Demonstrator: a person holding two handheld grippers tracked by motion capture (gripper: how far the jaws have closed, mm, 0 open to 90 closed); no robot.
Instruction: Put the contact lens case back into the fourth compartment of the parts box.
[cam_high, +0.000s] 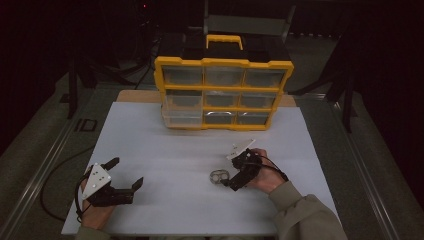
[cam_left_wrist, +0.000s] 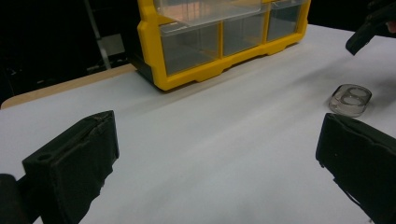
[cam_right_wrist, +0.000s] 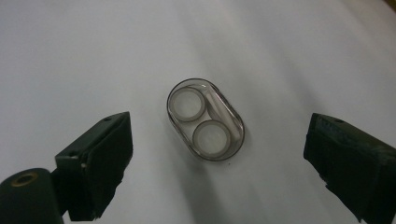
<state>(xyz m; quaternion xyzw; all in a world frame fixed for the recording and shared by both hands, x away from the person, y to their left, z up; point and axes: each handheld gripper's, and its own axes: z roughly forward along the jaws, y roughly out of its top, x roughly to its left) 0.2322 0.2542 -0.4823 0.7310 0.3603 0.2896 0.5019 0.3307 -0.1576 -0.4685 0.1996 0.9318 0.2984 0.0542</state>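
Note:
A small clear oval case (cam_right_wrist: 205, 119) with two round white wells lies flat on the white sheet (cam_high: 165, 150). My right gripper (cam_right_wrist: 215, 158) hovers over it, jaws wide open on either side without touching. In the high view the case (cam_high: 218, 176) sits just left of the right gripper (cam_high: 231, 175). My left gripper (cam_high: 126, 172) rests open near the sheet's front left, holding nothing. From the left gripper view (cam_left_wrist: 215, 158) the case (cam_left_wrist: 350, 99) lies far right. A yellow organizer (cam_high: 222, 92) with clear drawers stands at the back.
One clear drawer (cam_high: 182, 116) on the organizer's left side is pulled out toward me. A wooden board edge (cam_high: 137, 96) shows behind the sheet. Dark stands and cables surround the table. A cable (cam_high: 55, 170) runs along the left.

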